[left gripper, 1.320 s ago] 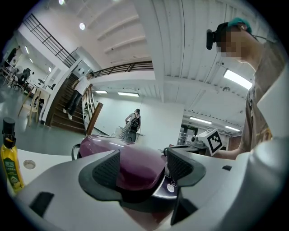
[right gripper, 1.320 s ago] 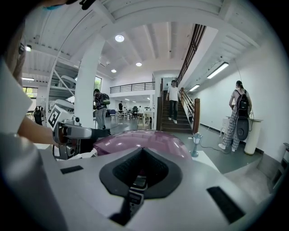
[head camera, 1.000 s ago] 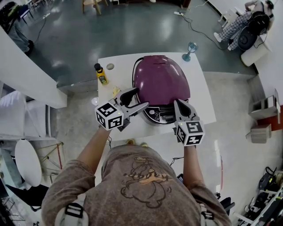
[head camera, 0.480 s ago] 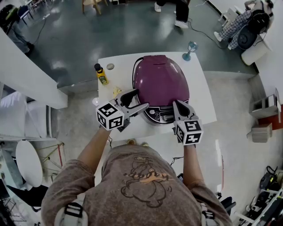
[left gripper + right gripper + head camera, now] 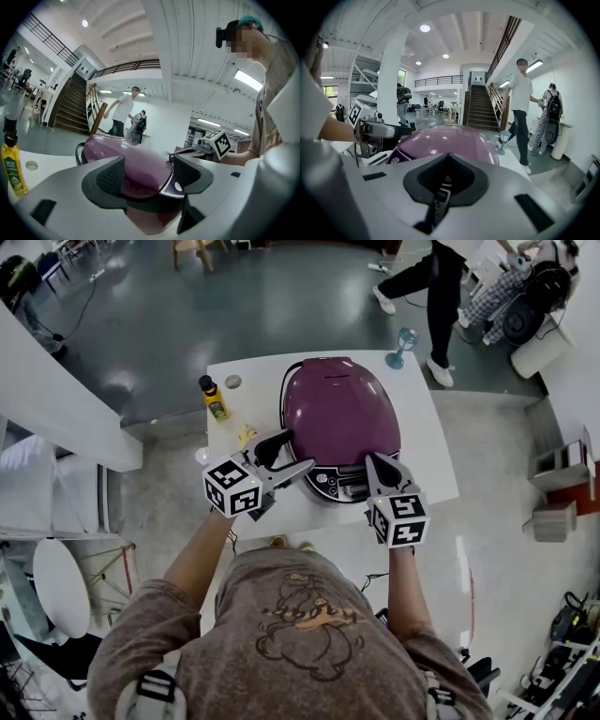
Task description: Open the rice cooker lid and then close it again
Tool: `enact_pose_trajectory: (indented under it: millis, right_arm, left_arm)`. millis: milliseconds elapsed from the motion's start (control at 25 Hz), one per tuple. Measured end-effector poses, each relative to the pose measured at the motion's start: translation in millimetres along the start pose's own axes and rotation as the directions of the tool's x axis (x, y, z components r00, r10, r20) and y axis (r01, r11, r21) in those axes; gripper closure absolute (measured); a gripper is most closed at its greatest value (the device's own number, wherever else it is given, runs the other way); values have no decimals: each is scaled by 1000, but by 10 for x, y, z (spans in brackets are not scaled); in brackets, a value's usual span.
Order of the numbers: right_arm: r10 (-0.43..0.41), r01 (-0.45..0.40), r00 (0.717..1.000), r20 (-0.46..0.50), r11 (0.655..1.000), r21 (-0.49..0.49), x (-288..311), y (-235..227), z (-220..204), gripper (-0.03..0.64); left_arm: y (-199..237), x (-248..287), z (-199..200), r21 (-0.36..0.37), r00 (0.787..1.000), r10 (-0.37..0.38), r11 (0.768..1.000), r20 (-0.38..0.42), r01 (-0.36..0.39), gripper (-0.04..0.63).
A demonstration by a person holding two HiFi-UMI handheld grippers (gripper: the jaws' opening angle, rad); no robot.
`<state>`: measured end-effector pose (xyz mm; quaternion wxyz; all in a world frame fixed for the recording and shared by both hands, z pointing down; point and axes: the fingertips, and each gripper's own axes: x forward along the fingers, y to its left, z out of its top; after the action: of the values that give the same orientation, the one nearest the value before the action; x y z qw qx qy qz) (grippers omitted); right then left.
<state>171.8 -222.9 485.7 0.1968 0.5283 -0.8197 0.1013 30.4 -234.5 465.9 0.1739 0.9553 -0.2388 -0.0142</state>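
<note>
The purple rice cooker (image 5: 340, 418) stands on the white table (image 5: 427, 442) with its lid down. Its dark control panel (image 5: 339, 484) faces me. My left gripper (image 5: 289, 454) is open at the cooker's front left, jaws spread beside the lid's edge with nothing between them. In the left gripper view the purple lid (image 5: 126, 154) fills the gap between the open jaws of the left gripper (image 5: 147, 174). My right gripper (image 5: 378, 466) is shut at the panel's right end. The right gripper (image 5: 446, 180) points over the lid (image 5: 450, 140), holding nothing.
A yellow bottle (image 5: 215, 397) and a small round cap (image 5: 233, 382) sit at the table's far left. A blue-stemmed glass (image 5: 405, 345) stands at the far right corner. A person (image 5: 436, 296) walks on the floor beyond the table. Another sits at the far right.
Both grippers and the cooker have stayed almost still. The walking person in the background has moved from the top centre to the right, close to the table's far corner.
</note>
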Motion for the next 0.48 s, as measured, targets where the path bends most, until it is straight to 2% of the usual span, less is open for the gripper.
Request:
enact_pose_trajectory:
  millis: [480]
  right_arm:
    - [3,-3,1000,-10,1000,24,14,-5,-39,614]
  left_arm:
    - [11,7,-27,0,1000,7,1000,1,-7,270]
